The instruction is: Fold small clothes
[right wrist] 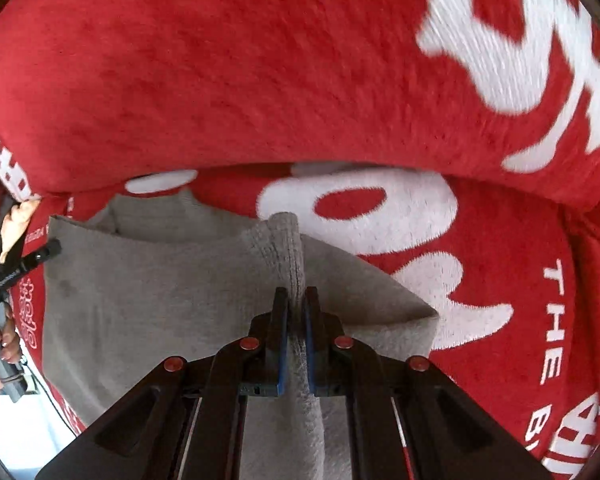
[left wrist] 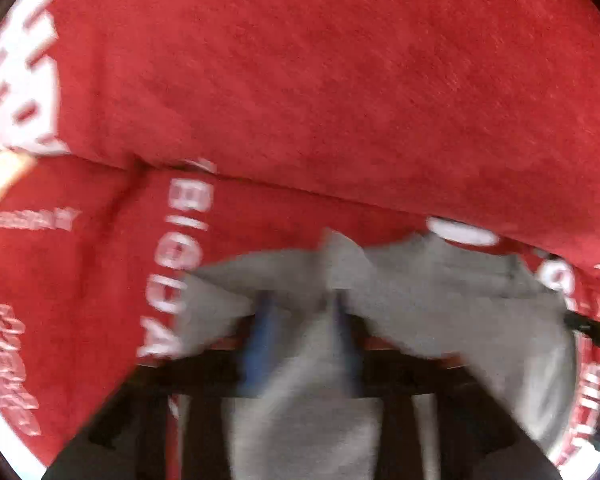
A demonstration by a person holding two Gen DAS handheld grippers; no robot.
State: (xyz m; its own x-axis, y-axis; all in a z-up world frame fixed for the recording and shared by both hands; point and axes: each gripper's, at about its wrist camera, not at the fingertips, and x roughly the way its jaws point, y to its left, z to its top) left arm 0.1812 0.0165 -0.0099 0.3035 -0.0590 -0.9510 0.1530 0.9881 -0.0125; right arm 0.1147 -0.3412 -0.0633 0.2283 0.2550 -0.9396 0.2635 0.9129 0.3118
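Grey garment [right wrist: 160, 280] lies on red blanket [right wrist: 220, 80], mid-fold; right gripper [right wrist: 296, 300] clamped on a bunched ridge of it, left gripper [left wrist: 300, 312] w/ jaws apart over cloth, blurred. Next prob: lay right's edge flat, let go

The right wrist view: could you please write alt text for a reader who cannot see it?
The right gripper pinches a raised fold of a grey knitted garment, its fingers closed on the cloth. The garment lies on a red fleece blanket with large white lettering.
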